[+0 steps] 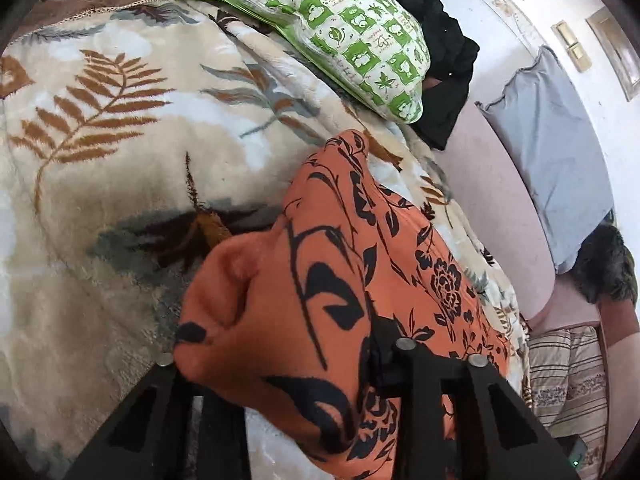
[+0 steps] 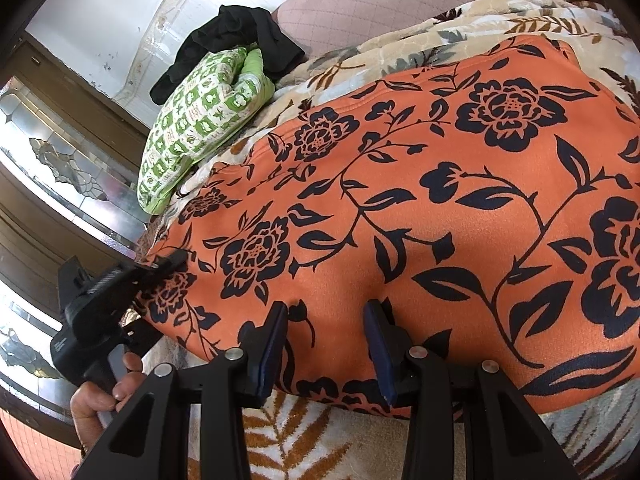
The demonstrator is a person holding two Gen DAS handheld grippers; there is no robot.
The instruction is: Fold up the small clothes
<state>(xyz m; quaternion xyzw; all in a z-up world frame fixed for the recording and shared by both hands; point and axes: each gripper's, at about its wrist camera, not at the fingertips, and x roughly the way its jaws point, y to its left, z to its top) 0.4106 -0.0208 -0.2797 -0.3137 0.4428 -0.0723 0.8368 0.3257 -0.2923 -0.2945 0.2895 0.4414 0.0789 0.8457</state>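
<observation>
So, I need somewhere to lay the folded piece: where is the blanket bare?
Bare leaf-print blanket lies between the orange floral garment and the green checked bundle. Crowded at the bundle, where black clothing piles against it.

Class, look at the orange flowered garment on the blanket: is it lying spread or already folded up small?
Mostly spread: the orange garment lies broad across the blanket, one corner bunched.

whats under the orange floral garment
The orange floral garment lies on a leaf-print fleece blanket, which shows around its edges. Whatever is directly beneath its middle is covered. The left gripper has its corner.
</observation>
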